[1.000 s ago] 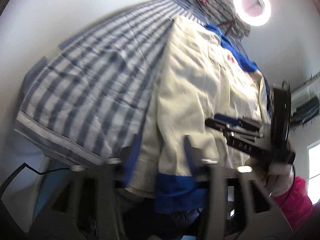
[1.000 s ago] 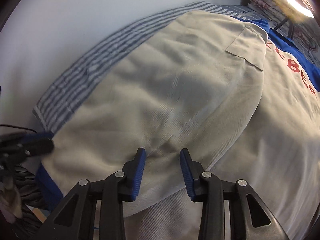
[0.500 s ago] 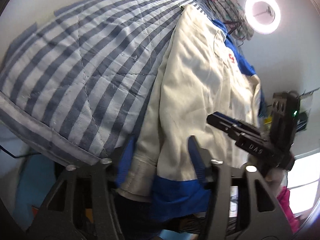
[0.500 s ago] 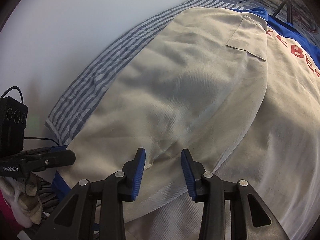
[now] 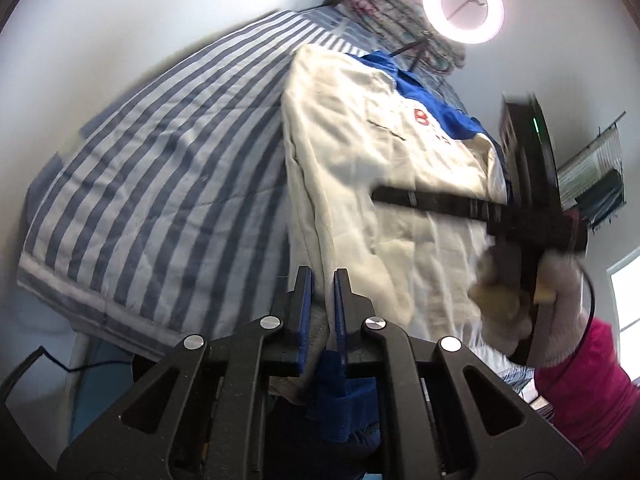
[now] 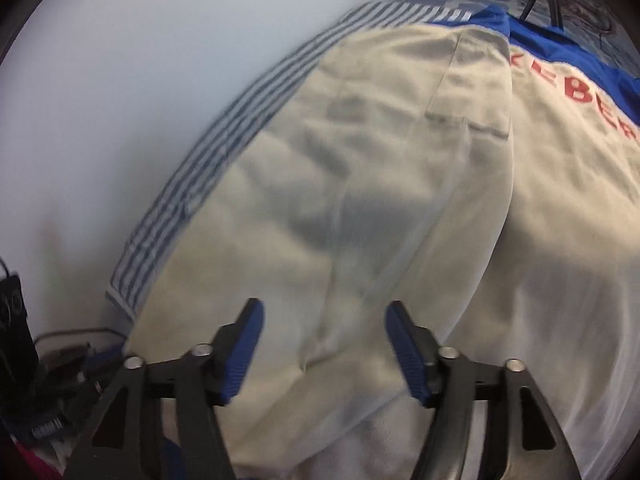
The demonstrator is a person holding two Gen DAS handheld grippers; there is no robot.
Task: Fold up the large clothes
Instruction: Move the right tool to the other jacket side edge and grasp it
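A large cream jacket with blue trim and red lettering lies lengthwise on the striped bed; it fills the right wrist view. My left gripper is shut on the jacket's near hem, with cream cloth and the blue cuff pinched between its pads. My right gripper is open, its blue pads hovering just above the jacket's folded-over sleeve, holding nothing. It also shows in the left wrist view, over the jacket's middle.
A blue-and-white striped quilt covers the bed. A ring light and a patterned bundle stand at the far end. A white wall runs along the bed's left side. Cables lie at the near left.
My left gripper has closed on the jacket's near hem. My right gripper has opened wider and shifted over the sleeve.
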